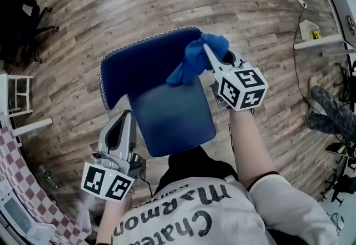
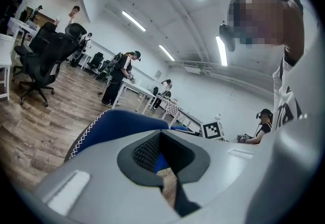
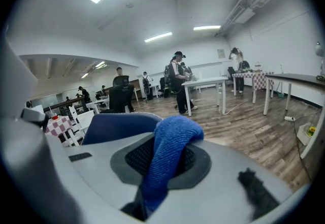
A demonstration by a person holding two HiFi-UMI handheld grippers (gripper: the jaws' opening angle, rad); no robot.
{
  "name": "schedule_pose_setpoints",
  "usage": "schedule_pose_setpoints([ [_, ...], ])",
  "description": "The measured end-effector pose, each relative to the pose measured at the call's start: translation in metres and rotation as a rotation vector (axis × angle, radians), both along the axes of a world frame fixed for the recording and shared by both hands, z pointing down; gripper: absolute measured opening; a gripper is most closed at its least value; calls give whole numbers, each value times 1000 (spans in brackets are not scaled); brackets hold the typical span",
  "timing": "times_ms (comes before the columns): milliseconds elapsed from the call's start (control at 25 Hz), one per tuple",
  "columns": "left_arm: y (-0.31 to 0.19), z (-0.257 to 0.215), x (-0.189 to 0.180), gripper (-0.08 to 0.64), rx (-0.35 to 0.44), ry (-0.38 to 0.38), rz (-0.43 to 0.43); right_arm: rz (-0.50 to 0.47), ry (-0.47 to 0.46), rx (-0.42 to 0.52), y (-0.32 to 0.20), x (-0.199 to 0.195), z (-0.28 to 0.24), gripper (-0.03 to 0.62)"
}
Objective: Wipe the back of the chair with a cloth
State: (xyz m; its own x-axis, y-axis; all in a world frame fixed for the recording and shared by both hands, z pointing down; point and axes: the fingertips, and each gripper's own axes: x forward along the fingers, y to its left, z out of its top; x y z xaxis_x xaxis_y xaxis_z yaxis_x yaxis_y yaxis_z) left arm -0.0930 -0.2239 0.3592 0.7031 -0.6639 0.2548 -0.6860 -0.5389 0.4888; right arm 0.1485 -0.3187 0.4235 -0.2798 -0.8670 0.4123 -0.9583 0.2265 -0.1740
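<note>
A blue upholstered chair (image 1: pixel 146 63) with white stitching along its edge stands in front of me; a lighter blue panel (image 1: pixel 173 119) of it is nearest my body. A blue cloth (image 1: pixel 196 59) bunches against the chair's upper right edge, and my right gripper (image 1: pixel 207 50) is shut on it. The right gripper view shows the cloth (image 3: pixel 170 153) hanging out between the jaws, with the chair (image 3: pixel 119 125) just behind. My left gripper (image 1: pixel 126 114) is by the panel's left edge, jaws together and holding nothing. The left gripper view shows the chair's stitched edge (image 2: pixel 109 129) ahead.
Wood floor lies all around. A black office chair (image 1: pixel 19 13) is at the far left, white furniture (image 1: pixel 16 96) and a checkered table (image 1: pixel 16 169) on the left. Cables (image 1: pixel 303 21) and another person's shoes (image 1: pixel 328 110) are on the right. People and white tables (image 3: pixel 203 83) stand further off.
</note>
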Motion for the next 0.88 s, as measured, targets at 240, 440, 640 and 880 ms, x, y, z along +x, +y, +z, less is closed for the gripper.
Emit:
schedule_pose_setpoints([
  [240,12,1,-25,8,-4,-1,-63,131,46,-52,10,19,11,64],
  [440,21,-5,-46,8,6,8,-122,25,60,-73,15,-39,20,66],
  [640,35,-7,-69,8,7,3,-173,-132,44,-81,18,-115,31,66],
  [880,60,-1,-105,8,-11,-5,-278,-366,28,-78,31,-208,35,66],
])
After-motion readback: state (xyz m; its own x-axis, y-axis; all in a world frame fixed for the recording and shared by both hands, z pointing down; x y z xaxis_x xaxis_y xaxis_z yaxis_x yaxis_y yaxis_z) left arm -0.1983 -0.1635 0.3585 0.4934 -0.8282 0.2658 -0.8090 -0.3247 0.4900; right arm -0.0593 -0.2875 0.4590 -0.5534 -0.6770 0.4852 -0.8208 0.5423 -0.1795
